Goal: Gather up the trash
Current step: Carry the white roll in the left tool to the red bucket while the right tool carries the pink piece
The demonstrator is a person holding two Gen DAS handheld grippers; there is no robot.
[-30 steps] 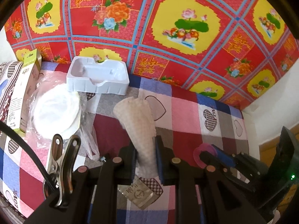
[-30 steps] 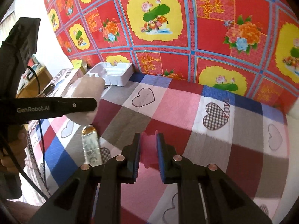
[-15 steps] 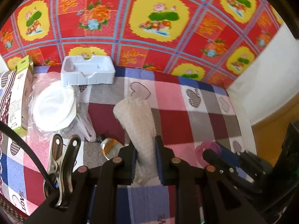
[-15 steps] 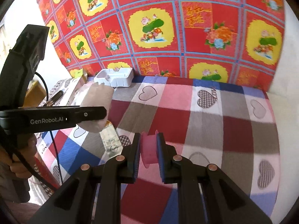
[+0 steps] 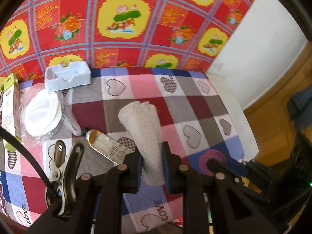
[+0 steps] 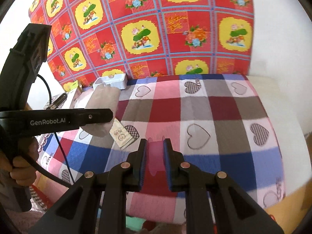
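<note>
Left gripper (image 5: 151, 162) pinching white tissue (image 5: 143, 124), centre frame, above checked cloth (image 5: 197, 105). Right gripper (image 6: 155, 164) pinching pink ring (image 6: 156, 156), lower centre. Tube (image 5: 106, 146), white tray (image 5: 67, 76) lying left.

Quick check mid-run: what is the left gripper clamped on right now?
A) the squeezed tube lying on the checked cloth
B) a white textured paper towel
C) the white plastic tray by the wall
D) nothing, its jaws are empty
B: in the left wrist view the left gripper pinches the white paper towel between its pads, while the tube and the tray lie apart on the cloth.
</note>
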